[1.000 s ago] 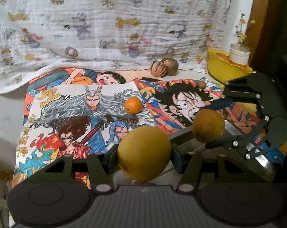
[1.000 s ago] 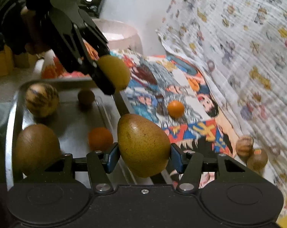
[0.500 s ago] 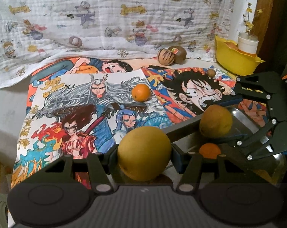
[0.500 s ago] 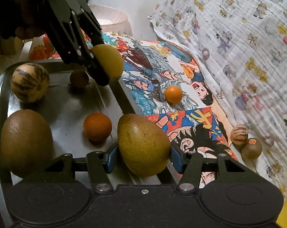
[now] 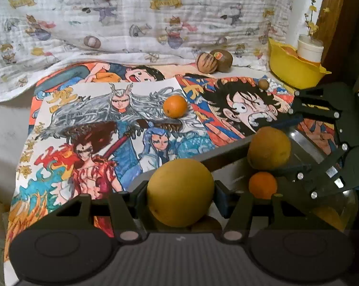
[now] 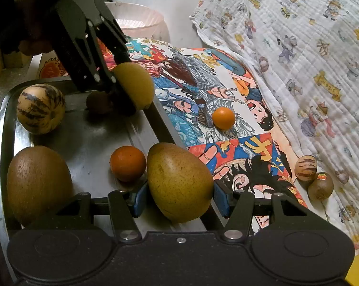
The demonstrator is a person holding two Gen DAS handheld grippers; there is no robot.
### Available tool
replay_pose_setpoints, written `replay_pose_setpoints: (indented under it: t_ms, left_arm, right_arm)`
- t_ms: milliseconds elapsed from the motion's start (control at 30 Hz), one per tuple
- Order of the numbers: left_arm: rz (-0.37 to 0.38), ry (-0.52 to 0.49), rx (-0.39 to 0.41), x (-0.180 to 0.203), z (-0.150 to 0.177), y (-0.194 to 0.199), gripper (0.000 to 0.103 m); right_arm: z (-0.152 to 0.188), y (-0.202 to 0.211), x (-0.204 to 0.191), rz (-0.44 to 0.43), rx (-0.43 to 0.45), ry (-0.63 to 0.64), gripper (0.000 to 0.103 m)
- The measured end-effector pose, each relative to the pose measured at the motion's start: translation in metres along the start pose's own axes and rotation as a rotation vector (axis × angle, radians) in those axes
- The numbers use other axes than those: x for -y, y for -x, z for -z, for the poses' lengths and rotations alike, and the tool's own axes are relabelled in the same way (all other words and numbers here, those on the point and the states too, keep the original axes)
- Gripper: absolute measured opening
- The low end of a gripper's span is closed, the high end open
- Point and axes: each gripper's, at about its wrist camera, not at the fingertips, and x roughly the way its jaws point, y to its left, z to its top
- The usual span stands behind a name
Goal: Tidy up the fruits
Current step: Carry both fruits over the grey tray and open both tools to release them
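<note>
My left hand-held gripper [image 5: 180, 196] is clamped on a round yellow fruit [image 5: 180, 191], held over the near left end of the metal tray [image 6: 89, 143]. My right hand-held gripper [image 6: 179, 197] grips a speckled pear [image 6: 179, 181] at the tray's right rim. In the tray I see a striped melon [image 6: 41, 108], a large brown fruit [image 6: 37, 183] and an orange [image 6: 127, 163]. A second small orange [image 5: 175, 106] lies farther off on the cartoon-print cloth [image 5: 89, 128]
</note>
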Motion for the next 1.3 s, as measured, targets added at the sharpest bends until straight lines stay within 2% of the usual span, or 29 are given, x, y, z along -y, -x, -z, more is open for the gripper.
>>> replay_pose_setpoints:
  t_ms: [433, 467, 500, 667, 900, 1100, 1300]
  left_arm:
    - [0.005, 0.029, -0.006, -0.002, 0.0, 0.001, 0.062]
    - [0.001, 0.031, -0.004, -0.002, 0.001, 0.002, 0.065]
    - [0.0, 0.032, 0.004, -0.002, 0.001, 0.004, 0.072]
    - [-0.011, 0.042, 0.045, 0.0, 0.002, 0.02, 0.085]
    - [-0.029, 0.063, 0.083, 0.007, 0.009, 0.04, 0.097]
    - [-0.045, 0.091, 0.11, 0.018, 0.021, 0.058, 0.102]
    - [-0.058, 0.092, 0.117, 0.033, 0.036, 0.075, 0.102]
  right_arm:
    - [0.001, 0.0, 0.0, 0.003, 0.001, -0.002, 0.059]
    - [0.001, 0.0, 0.001, 0.005, 0.0, -0.002, 0.059]
    - [0.002, 0.001, 0.0, 0.007, 0.0, -0.002, 0.061]
    - [0.005, 0.007, -0.001, 0.024, -0.002, -0.011, 0.072]
    - [0.014, 0.027, -0.002, 0.073, 0.0, -0.056, 0.084]
    - [0.023, 0.05, -0.007, 0.103, 0.008, -0.113, 0.093]
    - [0.031, 0.075, -0.02, 0.11, 0.015, -0.18, 0.102]
